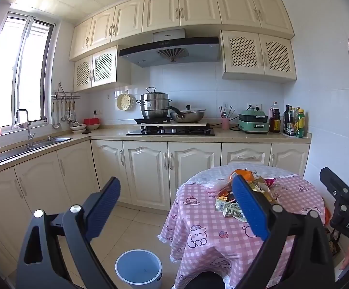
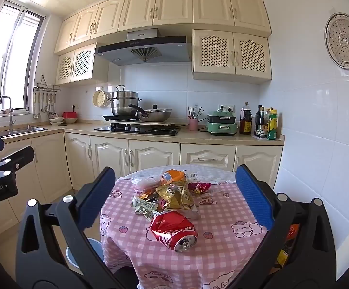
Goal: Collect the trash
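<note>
A heap of snack wrappers [image 2: 172, 192] lies on a small round table with a pink checked cloth [image 2: 222, 207]. Nearer to me on the cloth lies a crushed red drink can [image 2: 174, 230]. In the left wrist view the wrappers [image 1: 232, 207] show partly behind one blue pad. My right gripper [image 2: 174, 192] stands open and hovers short of the table, nothing between its fingers. Held to the left of the table, my left gripper [image 1: 174, 204] is open too and empty. On the floor by the table's left side stands a blue-and-white bin [image 1: 138, 268], seen also as the bin [image 2: 85, 252] under the right gripper.
Cream cabinets and a counter run along the back wall, with a hob [image 1: 170, 130], pots, a green cooker [image 1: 253, 122] and bottles [image 1: 292, 121]. A sink [image 1: 29, 145] sits under the window at left. A tiled wall stands close on the right. The other gripper shows at each view's edge.
</note>
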A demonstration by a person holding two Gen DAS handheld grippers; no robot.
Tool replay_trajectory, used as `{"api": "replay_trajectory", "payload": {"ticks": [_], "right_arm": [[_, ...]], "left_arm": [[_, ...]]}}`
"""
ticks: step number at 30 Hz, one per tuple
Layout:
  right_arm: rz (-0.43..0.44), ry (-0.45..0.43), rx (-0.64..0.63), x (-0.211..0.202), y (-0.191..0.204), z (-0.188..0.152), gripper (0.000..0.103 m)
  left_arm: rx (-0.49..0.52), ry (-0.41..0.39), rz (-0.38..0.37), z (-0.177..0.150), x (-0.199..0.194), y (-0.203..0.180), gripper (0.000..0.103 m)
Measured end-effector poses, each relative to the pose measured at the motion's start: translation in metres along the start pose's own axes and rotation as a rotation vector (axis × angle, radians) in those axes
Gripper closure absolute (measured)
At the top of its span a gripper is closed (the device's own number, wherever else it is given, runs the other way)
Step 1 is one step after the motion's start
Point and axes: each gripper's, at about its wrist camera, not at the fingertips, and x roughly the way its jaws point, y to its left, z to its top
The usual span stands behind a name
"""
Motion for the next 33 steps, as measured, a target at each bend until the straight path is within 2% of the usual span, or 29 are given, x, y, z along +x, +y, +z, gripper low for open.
{"api": "replay_trajectory", "payload": {"ticks": [33], "right_arm": [[0.004,0.011,-0.005,0.006,0.008,-0.009,0.005]], "left_arm": [[-0.003,0.001,-0.002,-0.002,0.001,0.002,0.011]]}}
